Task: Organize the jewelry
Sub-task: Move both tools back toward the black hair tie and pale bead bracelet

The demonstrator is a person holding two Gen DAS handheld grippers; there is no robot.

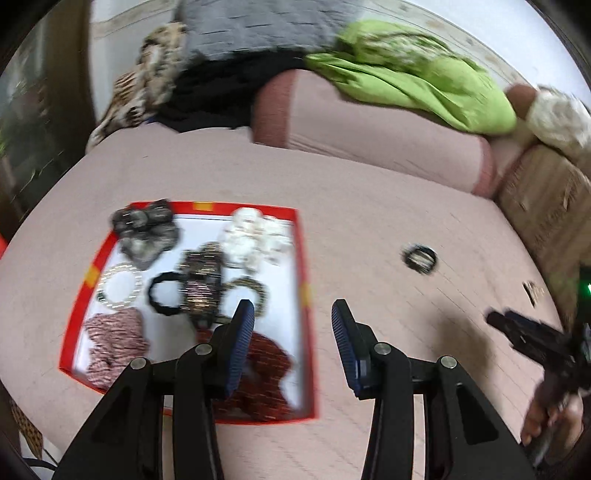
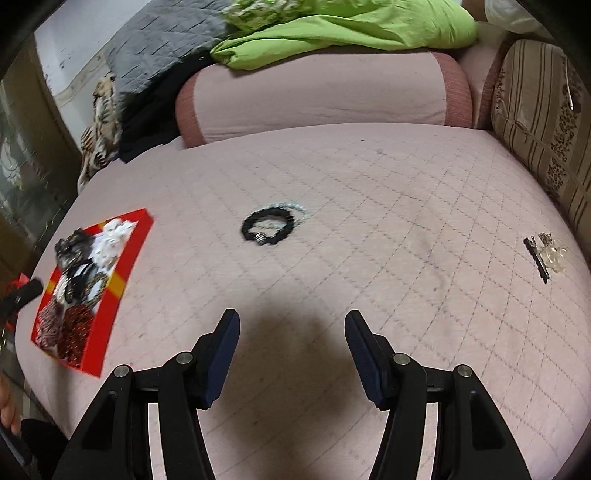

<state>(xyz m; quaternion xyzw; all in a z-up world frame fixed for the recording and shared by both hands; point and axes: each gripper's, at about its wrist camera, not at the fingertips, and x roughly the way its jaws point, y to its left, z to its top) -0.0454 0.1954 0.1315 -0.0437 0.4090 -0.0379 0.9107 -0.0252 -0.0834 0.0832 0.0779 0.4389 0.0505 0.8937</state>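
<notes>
A red box (image 1: 302, 258) with a white inside lies on the pink bed and holds several scrunchies, hair ties and bracelets; it also shows at the left of the right wrist view (image 2: 127, 258). My left gripper (image 1: 291, 317) is open and empty, just above the box's right edge. A black bracelet (image 2: 267, 225) with a silver chain beside it lies on the bed ahead of my right gripper (image 2: 291, 328), which is open and empty; the bracelet also shows in the left wrist view (image 1: 420, 259). A black hair pin and clear clips (image 2: 543, 253) lie at the far right.
A pink bolster (image 2: 321, 96) with green cloth (image 2: 351, 26) on it lies at the back. A striped cushion (image 2: 543, 122) stands at the right. A grey blanket (image 2: 162, 40) and patterned fabric (image 2: 98, 122) sit at the back left.
</notes>
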